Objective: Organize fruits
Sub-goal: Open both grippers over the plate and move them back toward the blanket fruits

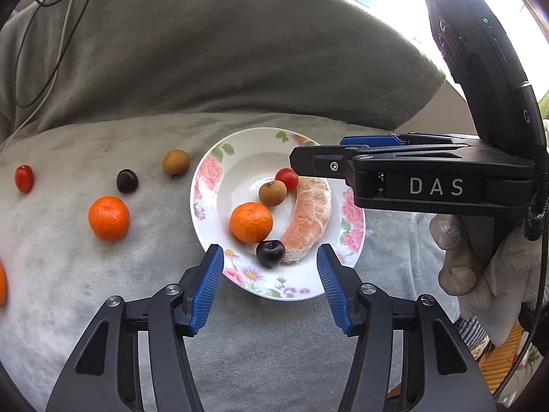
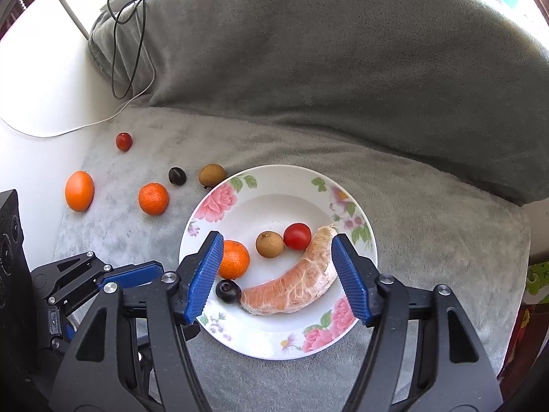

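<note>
A floral white plate (image 1: 240,158) (image 2: 274,199) lies on a grey blanket. It holds a mandarin (image 1: 250,222) (image 2: 235,254), a brown longan (image 1: 272,192) (image 2: 269,244), a cherry tomato (image 1: 287,178) (image 2: 297,236), a dark plum (image 1: 270,252) (image 2: 228,290) and a peeled pomelo segment (image 1: 307,219) (image 2: 291,285). My left gripper (image 1: 270,286) is open and empty above the plate's near rim. My right gripper (image 2: 276,279) is open and empty over the pomelo segment; in the left wrist view it (image 1: 308,161) reaches in from the right.
Left of the plate on the blanket lie a longan (image 1: 176,162) (image 2: 212,175), a dark plum (image 1: 127,181) (image 2: 177,175), a mandarin (image 1: 109,218) (image 2: 153,198), a cherry tomato (image 1: 24,178) (image 2: 123,141) and an orange (image 2: 79,190). A grey cushion (image 2: 343,51) rises behind. Cables (image 2: 130,34) lie at far left.
</note>
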